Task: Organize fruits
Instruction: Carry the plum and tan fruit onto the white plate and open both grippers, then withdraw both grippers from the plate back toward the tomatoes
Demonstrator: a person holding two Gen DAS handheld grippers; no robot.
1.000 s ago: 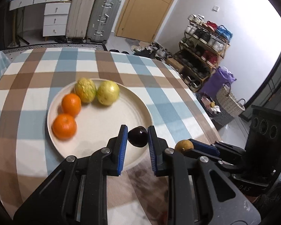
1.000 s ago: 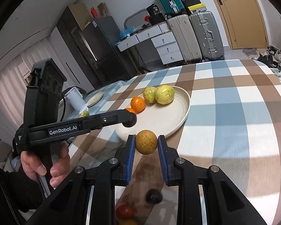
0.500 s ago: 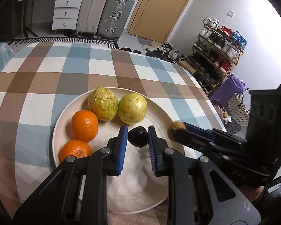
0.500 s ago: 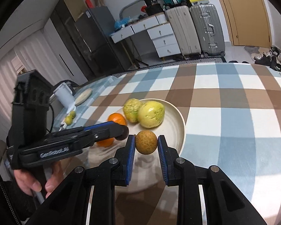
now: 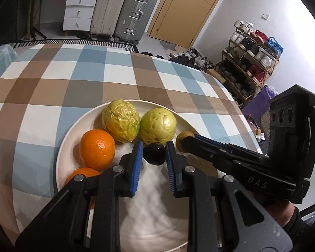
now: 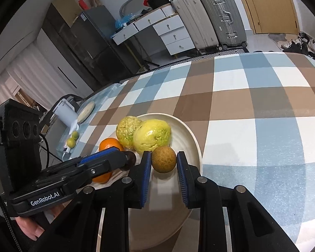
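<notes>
— What are you holding?
— My left hand-held gripper pinches a dark fruit; my right hand-held gripper pinches a brown fruit, both over the plate.
— Beyond?
— Oranges left, two yellow-green fruits farther.

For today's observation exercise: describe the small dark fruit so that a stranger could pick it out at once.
Start at the cream plate on the checked tablecloth. Above it the left tongs grip the dark fruit, just in front of two yellow-green fruits. It alone is near-black, and smaller than the oranges.
</notes>
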